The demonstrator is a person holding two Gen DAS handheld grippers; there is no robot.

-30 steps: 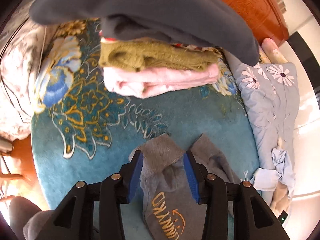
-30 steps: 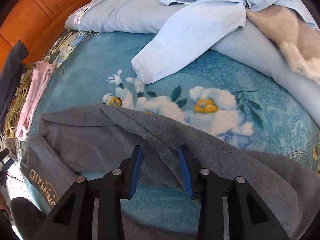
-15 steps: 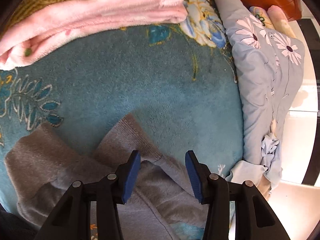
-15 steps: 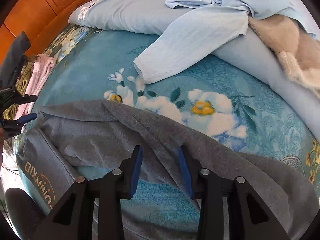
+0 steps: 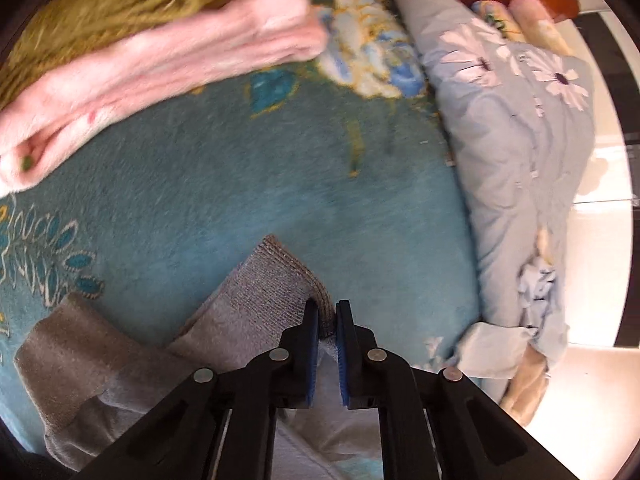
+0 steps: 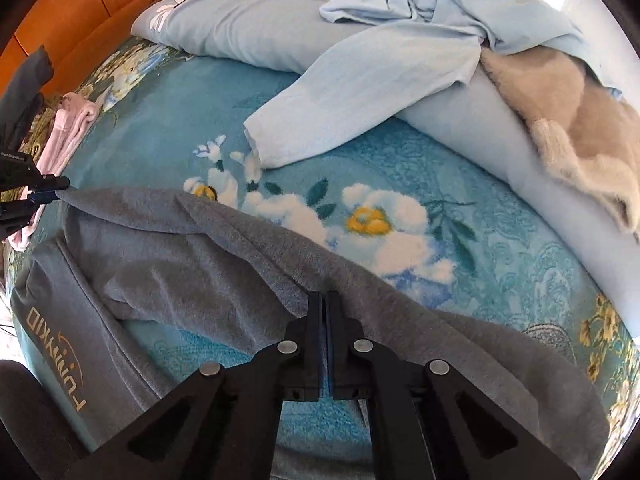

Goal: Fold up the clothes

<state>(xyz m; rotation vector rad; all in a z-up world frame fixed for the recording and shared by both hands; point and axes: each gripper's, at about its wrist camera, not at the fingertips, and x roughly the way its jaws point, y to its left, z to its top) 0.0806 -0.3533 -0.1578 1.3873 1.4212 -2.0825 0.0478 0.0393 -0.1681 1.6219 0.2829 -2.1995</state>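
Note:
Grey trousers (image 6: 224, 256) with gold lettering lie crumpled on the blue floral blanket (image 6: 400, 168). My right gripper (image 6: 324, 300) is shut on a fold along the grey leg. My left gripper (image 5: 327, 312) is shut on the ribbed cuff (image 5: 276, 280) of the same trousers; it also shows at the left edge of the right wrist view (image 6: 60, 190), pinching the leg's end.
A stack of folded clothes, pink (image 5: 168, 64) under olive green (image 5: 120, 4), sits at the blanket's far left. A light blue garment (image 6: 360, 92) and a beige fluffy one (image 6: 568, 120) lie on a pale flowered quilt (image 5: 516, 152). A wooden headboard (image 6: 80, 8) stands behind.
Both grippers have closed on the grey trousers: the left moved forward and shut on the cuff, the right shut on the leg fold.

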